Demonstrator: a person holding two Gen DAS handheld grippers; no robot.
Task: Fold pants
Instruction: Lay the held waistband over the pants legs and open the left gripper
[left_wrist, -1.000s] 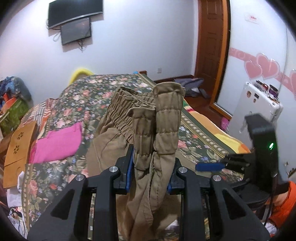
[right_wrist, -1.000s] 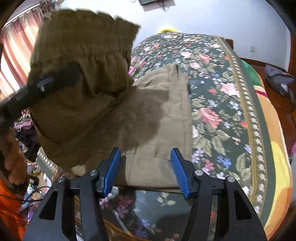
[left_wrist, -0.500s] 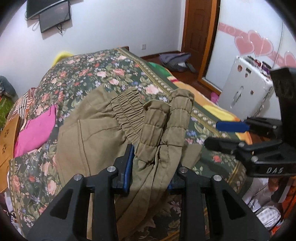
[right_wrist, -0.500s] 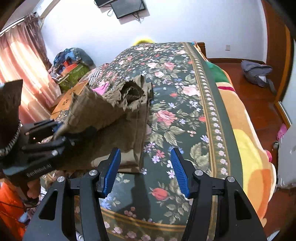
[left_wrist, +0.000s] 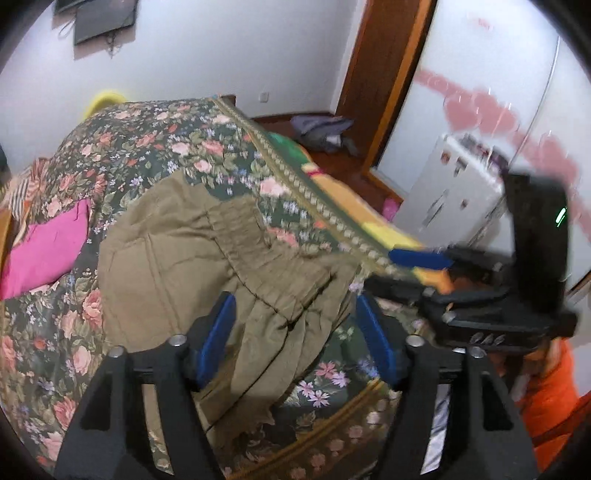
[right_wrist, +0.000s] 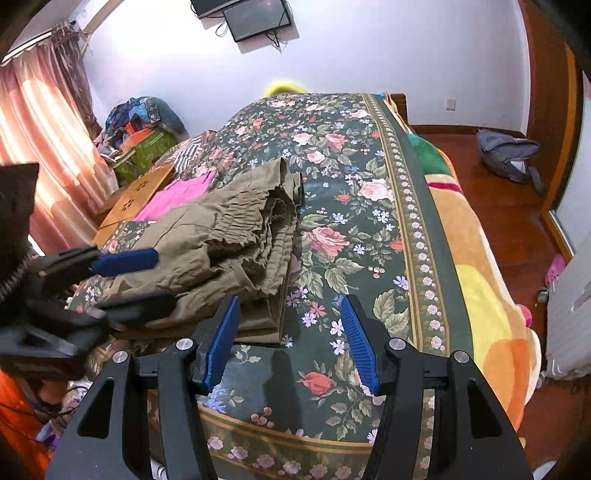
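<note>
Floral bedspread filled frame. Pants lay bunched at centre-left. Left gripper jaws just opened, cloth loose between them. Right gripper gaped, empty, lower centre.

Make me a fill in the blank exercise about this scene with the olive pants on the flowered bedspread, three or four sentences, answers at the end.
1. The olive-brown cotton pants lie bunched on the dark bedspread printed with ____.
2. The left gripper has just been opening, and the pants' elastic ____ lies loose between its jaws.
3. The right gripper is open, with only the ____ between its blue pads.
4. The flat cloth beside the pants is bright ____.

Missing words: flowers; waistband; bedspread; pink
</note>
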